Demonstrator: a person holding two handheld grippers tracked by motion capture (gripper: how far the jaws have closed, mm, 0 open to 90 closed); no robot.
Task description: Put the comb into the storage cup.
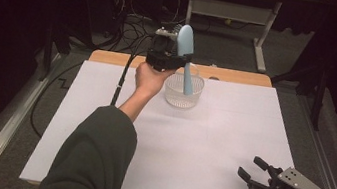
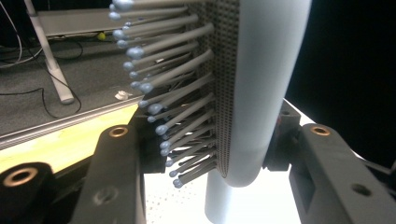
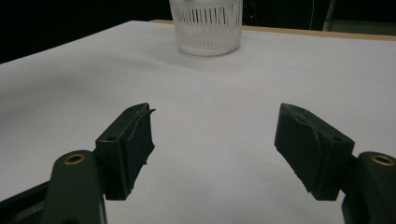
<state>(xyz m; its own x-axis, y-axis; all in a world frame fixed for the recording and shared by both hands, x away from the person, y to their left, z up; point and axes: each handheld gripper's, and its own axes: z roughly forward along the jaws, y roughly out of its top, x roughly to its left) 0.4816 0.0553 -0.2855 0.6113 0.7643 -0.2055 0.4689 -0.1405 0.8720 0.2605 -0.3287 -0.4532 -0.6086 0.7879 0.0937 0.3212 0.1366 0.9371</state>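
Lowering pale-blue hairbrush (image 1: 186, 51), clamped in left gripper (image 1: 167, 54), handle-first into white basket (image 1: 183, 90) near table's (image 1: 102, 115) far edge; next, releasing; right gripper (image 1: 258, 171) wide, idle
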